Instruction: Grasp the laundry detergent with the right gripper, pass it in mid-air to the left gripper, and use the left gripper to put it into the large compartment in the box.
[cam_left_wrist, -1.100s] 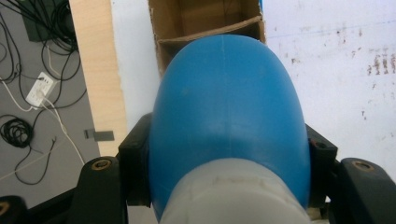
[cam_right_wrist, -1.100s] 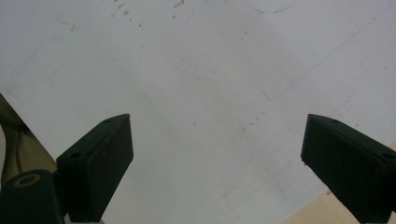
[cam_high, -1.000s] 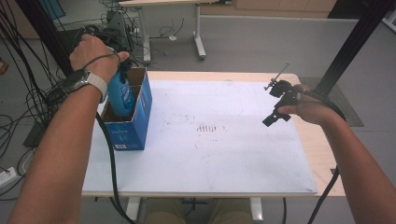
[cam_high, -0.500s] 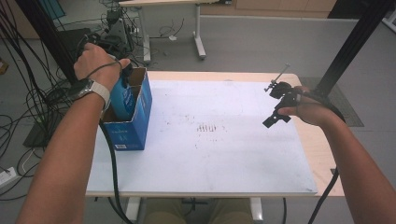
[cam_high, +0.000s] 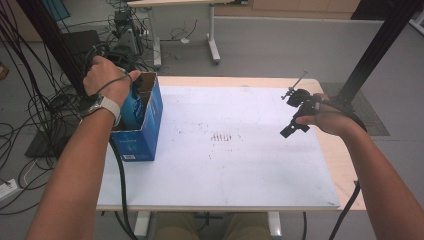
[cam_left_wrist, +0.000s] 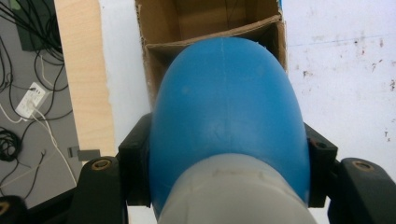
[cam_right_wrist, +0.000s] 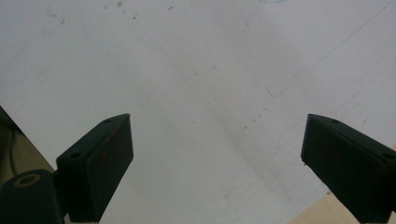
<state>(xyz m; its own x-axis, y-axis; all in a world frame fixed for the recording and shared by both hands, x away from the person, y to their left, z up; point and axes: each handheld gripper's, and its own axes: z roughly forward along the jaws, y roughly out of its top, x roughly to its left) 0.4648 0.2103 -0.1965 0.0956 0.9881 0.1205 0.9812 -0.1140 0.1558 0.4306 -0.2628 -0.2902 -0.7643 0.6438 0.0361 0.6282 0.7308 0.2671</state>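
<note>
A blue bottle (cam_left_wrist: 224, 112) was held tight between the left gripper's (cam_left_wrist: 226, 154) jaws, right above the blue box (cam_high: 145, 125). The right gripper (cam_right_wrist: 215, 154) was kept wide open over the white table (cam_high: 225, 165).

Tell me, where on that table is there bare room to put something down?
Nearly all of the white mat is bare: the whole stretch between the blue box at its left edge and the right gripper near its right edge, down to the person's side. The crowded spot is the box, where the left gripper holds a blue bottle.
</note>
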